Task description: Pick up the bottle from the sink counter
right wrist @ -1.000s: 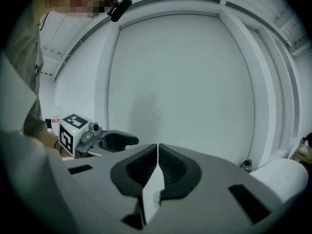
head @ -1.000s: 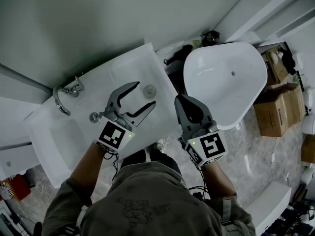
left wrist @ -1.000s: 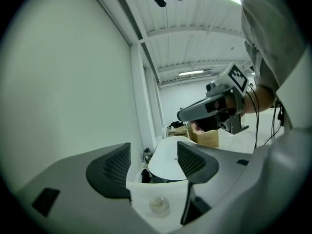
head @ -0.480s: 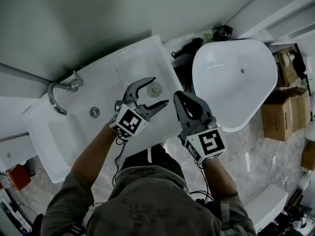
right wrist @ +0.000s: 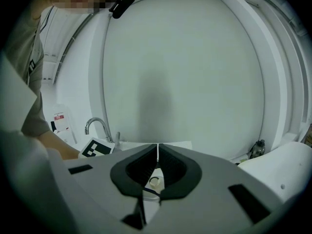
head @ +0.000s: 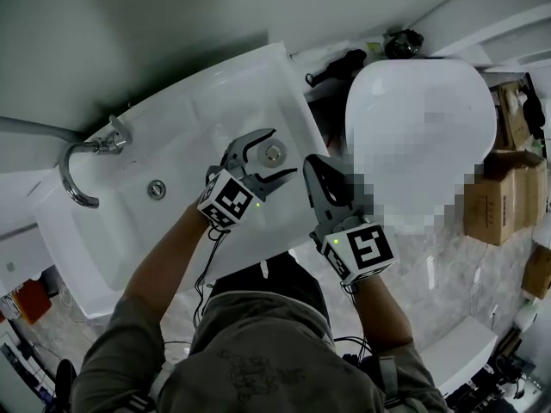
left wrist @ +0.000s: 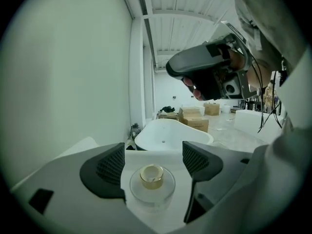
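- Landmark: the faucet (head: 105,143) at the back edge of the white sink counter (head: 215,110).
- bottle (head: 274,153): clear round body with a gold cap. It stands upright on the counter's flat deck, well apart from the faucet, on the far side of the drain (head: 156,188) from it.
- left gripper (head: 280,154): released and opening further. Its jaws sit either side of the bottle, one toward the wall and one toward the counter's front edge.
- Left gripper view: the bottle (left wrist: 152,178) is centred between the two ribbed pads, with white counter showing in the gap on each side. The pads are not touching it and the bottle is not lifted.
- right gripper (head: 310,163): clenched, with the jaws closed tip to tip and nothing between them. It is farther from the faucet than the bottle, just beside it, over the counter's end edge.
- Right gripper view: the jaw tips meet in a thin seam. The bottle shows low down through the opening behind them. The faucet (right wrist: 92,122) stands off to the left, past the left gripper's marker cube (right wrist: 99,147).
- bathtub (head: 413,101): white, on the floor past the counter's end, farther from the faucet than both grippers. A mosaic patch partly covers it.
- cardboard boxes (head: 499,200): on the floor, farthest from the faucet, beyond the bathtub.
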`<state>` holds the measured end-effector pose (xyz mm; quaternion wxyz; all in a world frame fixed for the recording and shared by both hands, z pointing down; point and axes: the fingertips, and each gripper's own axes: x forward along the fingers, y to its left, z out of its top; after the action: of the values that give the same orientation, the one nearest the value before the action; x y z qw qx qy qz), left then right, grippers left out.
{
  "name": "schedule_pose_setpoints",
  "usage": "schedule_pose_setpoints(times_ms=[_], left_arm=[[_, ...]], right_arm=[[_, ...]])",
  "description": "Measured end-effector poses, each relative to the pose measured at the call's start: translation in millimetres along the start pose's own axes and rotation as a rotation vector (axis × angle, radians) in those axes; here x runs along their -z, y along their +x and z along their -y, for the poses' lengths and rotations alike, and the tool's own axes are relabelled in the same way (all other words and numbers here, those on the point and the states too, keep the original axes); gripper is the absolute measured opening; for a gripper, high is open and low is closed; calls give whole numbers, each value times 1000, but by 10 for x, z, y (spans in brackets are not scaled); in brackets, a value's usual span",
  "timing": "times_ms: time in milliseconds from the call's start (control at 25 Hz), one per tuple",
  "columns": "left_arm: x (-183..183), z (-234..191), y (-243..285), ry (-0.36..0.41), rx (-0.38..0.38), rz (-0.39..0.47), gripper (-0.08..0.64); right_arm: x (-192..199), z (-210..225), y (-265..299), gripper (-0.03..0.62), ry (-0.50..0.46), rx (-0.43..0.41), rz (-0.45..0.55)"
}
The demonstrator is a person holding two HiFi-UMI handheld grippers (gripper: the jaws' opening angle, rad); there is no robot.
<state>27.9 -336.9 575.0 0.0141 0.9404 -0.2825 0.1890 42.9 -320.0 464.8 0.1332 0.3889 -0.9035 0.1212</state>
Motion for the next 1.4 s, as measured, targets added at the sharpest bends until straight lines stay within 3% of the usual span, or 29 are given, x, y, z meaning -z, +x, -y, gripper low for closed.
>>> schedule_pose_setpoints(times_ms=[200,640,960,1240,1280,1320,1400], left_arm=[[230,-58,137,-54,6,-12,354],[517,-44,377,-75,12,-44,367],[694,57,481,-6,60,-133,365],[695,93,467,18,104,-146,348],[696,105,462,24,113,-145,348],[696,115,456,31,123,-144,348],[695,137,444,44,143,-139,348]], right_arm=[[196,68,149,32,18,-8,-24],[572,65,458,32,11,-66,-83],[655,-18,632,32,-26,-174,-85],[795,-113,743,40,-69,-238,-133],[817,-132,754,60,-75,-245,-141],[830,-149,769,126,-77,-248,-143],[866,-163,796,149,-79,-245,-146]])
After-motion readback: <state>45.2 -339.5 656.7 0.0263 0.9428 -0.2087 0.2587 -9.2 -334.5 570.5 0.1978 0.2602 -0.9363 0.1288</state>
